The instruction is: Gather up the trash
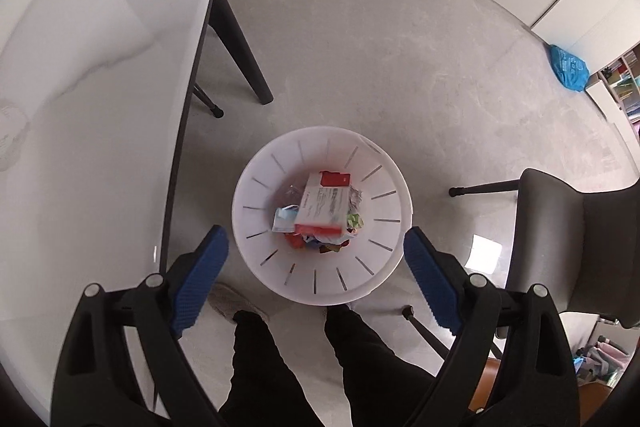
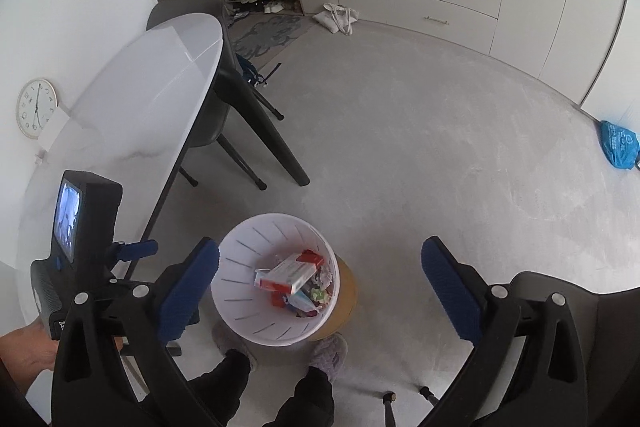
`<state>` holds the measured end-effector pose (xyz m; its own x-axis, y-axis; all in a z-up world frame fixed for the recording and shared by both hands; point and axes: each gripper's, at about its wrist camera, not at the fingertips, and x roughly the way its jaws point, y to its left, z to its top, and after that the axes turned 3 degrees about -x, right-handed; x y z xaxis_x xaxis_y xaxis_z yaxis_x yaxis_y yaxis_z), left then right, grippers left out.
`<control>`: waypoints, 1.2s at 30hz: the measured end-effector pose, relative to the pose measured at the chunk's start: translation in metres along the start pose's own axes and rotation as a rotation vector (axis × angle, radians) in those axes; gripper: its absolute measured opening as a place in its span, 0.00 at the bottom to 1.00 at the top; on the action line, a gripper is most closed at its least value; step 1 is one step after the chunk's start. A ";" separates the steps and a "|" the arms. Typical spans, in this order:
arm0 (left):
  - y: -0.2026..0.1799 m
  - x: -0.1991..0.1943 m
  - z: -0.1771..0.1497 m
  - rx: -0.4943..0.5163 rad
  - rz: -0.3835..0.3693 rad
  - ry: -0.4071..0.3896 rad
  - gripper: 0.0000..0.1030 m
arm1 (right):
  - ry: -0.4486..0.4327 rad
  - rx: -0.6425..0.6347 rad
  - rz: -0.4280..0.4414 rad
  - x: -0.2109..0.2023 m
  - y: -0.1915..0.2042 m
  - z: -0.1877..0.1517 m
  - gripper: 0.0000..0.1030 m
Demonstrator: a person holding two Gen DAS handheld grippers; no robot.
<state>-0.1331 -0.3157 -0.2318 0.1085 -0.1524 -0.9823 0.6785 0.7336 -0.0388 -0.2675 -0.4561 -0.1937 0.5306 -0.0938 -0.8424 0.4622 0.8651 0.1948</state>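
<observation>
A white slotted waste bin (image 1: 276, 163) stands on the grey floor beside the table, and shows again as the bin (image 2: 240, 251) in the right wrist view. Inside lies a white and red carton (image 1: 324, 207) on top of crumpled wrappers (image 1: 320, 245); the same carton (image 2: 290, 271) shows from the right. My left gripper (image 1: 316, 275) points almost straight down over the bin, its blue pads wide apart with nothing between them. My right gripper (image 2: 320, 287) hangs higher over the bin, also open and empty. The left gripper's body (image 2: 86, 227) shows at the right view's left edge.
A white marble-look table (image 1: 92, 131) with dark legs (image 1: 240, 43) runs along the left. A dark chair (image 1: 576, 239) stands at the right. The person's dark trouser legs (image 1: 280, 367) and slippers (image 2: 328, 355) are just below the bin. A blue bag (image 1: 568, 67) and a white tote (image 2: 338, 17) lie on the floor.
</observation>
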 end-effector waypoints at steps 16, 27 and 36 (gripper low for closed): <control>0.093 -0.192 -0.001 -0.231 0.098 -0.355 0.88 | -0.167 -0.248 0.165 -0.062 0.116 0.061 0.98; 0.205 -0.369 -0.025 -0.476 0.402 -0.663 0.93 | -0.474 -0.461 0.264 -0.172 0.264 0.138 0.98; 0.259 -0.452 -0.053 -0.675 0.528 -0.794 0.93 | -0.643 -0.506 0.320 -0.239 0.334 0.165 0.98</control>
<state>-0.0451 -0.0213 0.1924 0.8478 0.0810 -0.5241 -0.0851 0.9962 0.0163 -0.1222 -0.2261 0.1554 0.9489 0.0627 -0.3094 -0.0665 0.9978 -0.0017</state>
